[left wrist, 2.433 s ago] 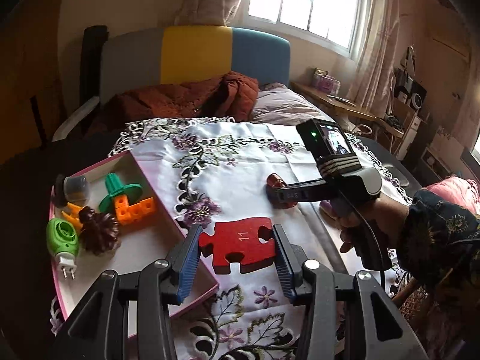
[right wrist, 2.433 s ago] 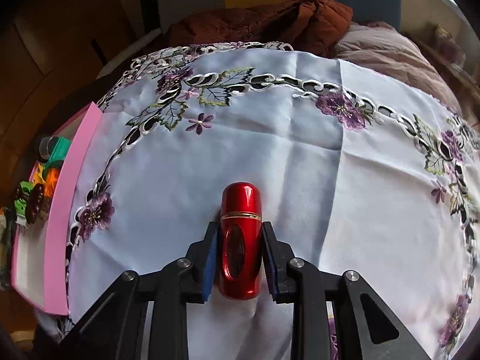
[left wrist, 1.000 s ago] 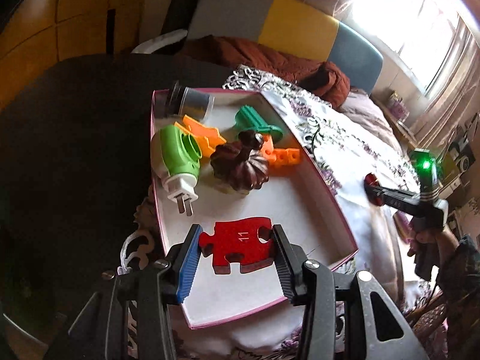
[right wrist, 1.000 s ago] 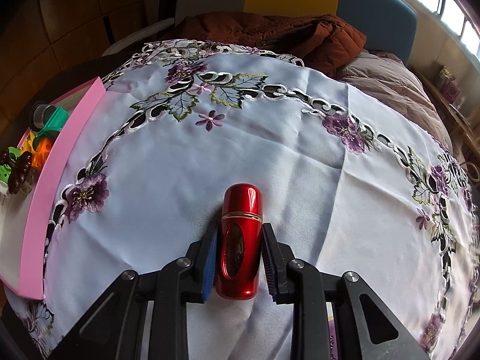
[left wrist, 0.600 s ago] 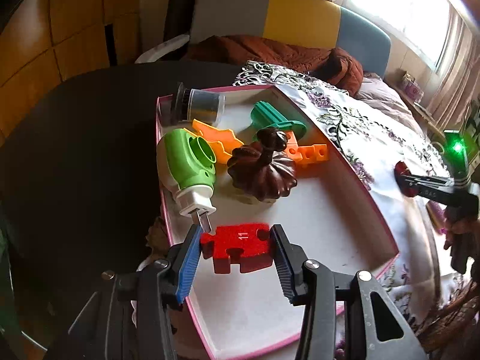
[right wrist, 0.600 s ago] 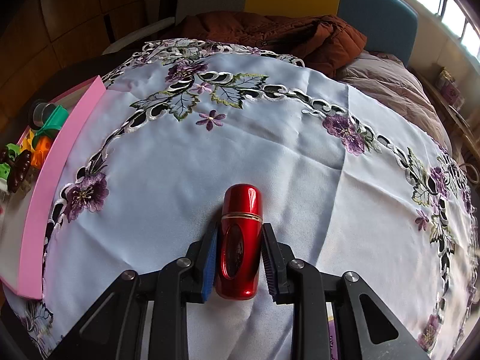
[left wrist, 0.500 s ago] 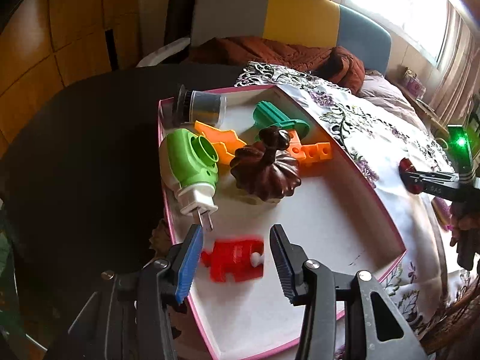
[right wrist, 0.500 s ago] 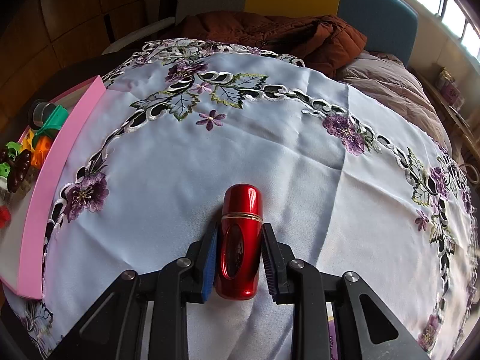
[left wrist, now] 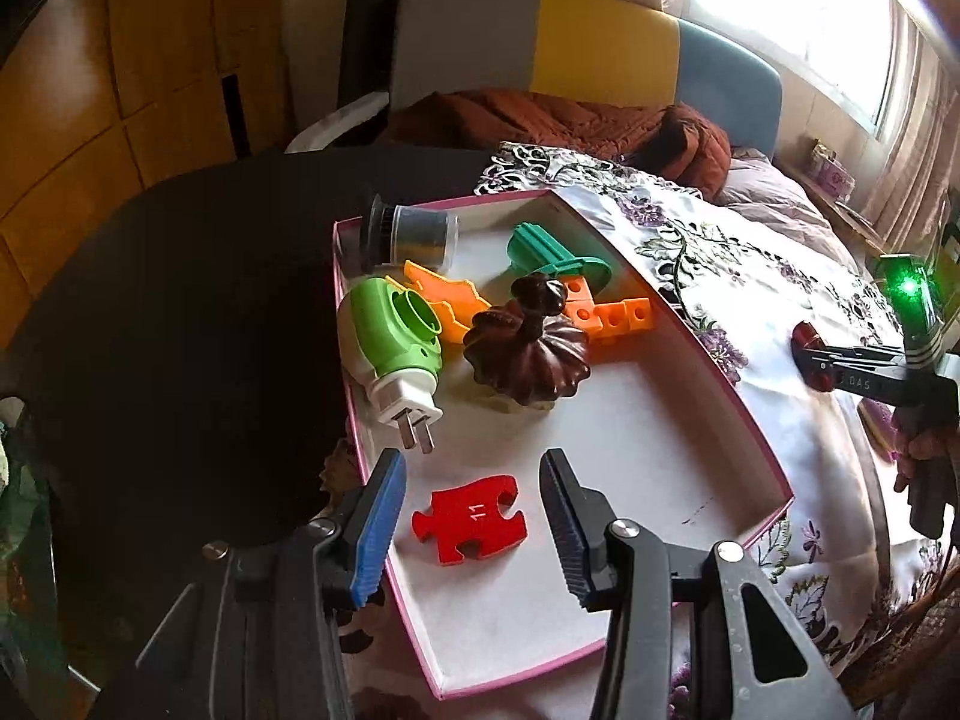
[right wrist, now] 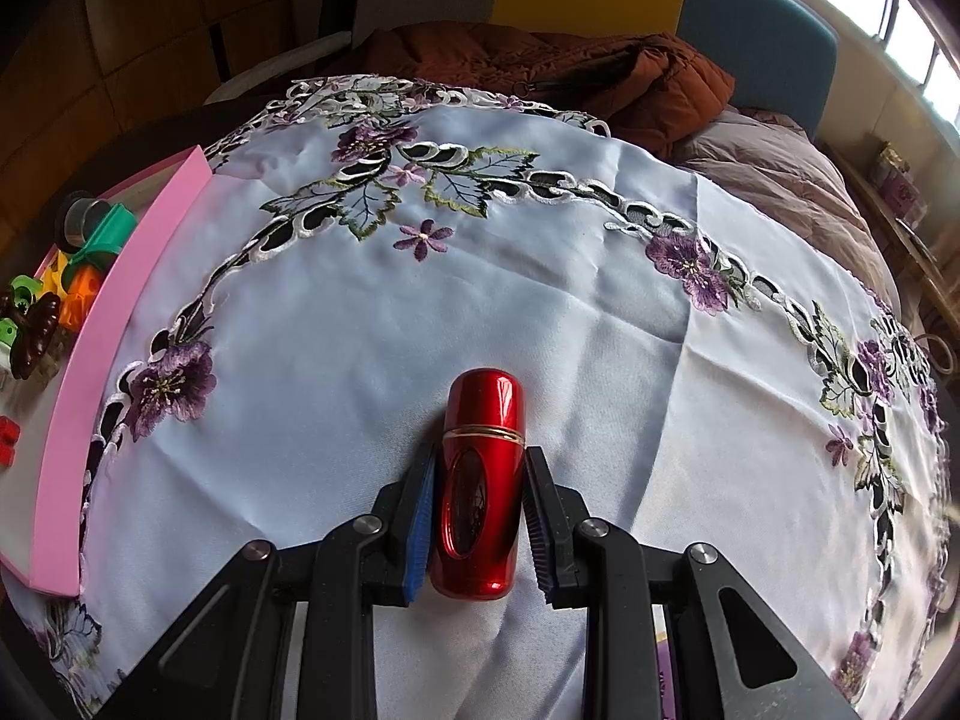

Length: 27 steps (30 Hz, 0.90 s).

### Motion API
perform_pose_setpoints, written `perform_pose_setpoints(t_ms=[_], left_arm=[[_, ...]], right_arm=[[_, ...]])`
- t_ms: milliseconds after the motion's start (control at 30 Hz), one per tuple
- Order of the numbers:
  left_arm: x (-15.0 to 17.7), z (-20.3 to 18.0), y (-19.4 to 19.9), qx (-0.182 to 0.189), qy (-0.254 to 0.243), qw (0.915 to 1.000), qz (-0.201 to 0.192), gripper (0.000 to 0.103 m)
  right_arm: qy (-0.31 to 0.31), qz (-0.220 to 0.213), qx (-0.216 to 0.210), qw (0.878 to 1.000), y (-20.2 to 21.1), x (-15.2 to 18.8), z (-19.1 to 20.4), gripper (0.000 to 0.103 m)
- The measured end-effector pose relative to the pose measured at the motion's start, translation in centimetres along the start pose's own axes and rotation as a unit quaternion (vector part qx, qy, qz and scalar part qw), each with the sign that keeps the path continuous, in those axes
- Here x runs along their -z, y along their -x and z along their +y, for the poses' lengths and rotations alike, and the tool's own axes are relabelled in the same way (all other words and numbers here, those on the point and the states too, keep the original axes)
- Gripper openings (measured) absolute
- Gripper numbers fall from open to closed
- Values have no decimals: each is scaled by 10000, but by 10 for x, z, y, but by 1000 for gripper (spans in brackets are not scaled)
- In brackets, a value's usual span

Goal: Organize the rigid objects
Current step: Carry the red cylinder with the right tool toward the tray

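Note:
A red puzzle piece (left wrist: pixel 469 517) marked 11 lies flat on the white floor of the pink-rimmed box (left wrist: pixel 708 354). My left gripper (left wrist: pixel 471 513) hovers above it, open and empty, a finger on each side. My right gripper (right wrist: pixel 479 495) is shut on a glossy red capsule-shaped bottle (right wrist: pixel 480 474) just above the white embroidered tablecloth (right wrist: pixel 540 276). The right gripper and bottle (left wrist: pixel 807 354) also show at the right of the left wrist view. The box's pink wall (right wrist: pixel 90 354) is at the far left of the right wrist view.
In the box lie a green plug-in device (left wrist: pixel 393 342), a dark brown pumpkin-shaped ornament (left wrist: pixel 528 354), orange pieces (left wrist: pixel 612 315), a green plastic part (left wrist: pixel 552 252) and a small jar (left wrist: pixel 414 234). A dark table (left wrist: pixel 180 312) lies left of the box. A brown jacket (right wrist: pixel 540 72) lies beyond the cloth.
My left gripper carried the red puzzle piece over the box, then opened; the piece dropped onto the box floor. The right gripper has held the red bottle still.

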<state>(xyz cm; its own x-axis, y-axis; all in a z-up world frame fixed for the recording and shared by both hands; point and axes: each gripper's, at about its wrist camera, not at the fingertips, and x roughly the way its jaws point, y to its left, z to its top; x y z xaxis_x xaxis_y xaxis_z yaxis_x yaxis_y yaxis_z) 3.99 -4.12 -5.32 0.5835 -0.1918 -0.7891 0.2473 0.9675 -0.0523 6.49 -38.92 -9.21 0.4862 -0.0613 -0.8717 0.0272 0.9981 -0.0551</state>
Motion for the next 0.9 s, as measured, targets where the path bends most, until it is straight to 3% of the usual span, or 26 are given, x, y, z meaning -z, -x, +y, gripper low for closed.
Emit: perform_pose_setpoints(t_ms=[900], left_arm=[[3, 1, 24, -85, -33, 9994, -320, 47]], right_arm=[[82, -48, 74, 9999, 0, 1, 2, 27]])
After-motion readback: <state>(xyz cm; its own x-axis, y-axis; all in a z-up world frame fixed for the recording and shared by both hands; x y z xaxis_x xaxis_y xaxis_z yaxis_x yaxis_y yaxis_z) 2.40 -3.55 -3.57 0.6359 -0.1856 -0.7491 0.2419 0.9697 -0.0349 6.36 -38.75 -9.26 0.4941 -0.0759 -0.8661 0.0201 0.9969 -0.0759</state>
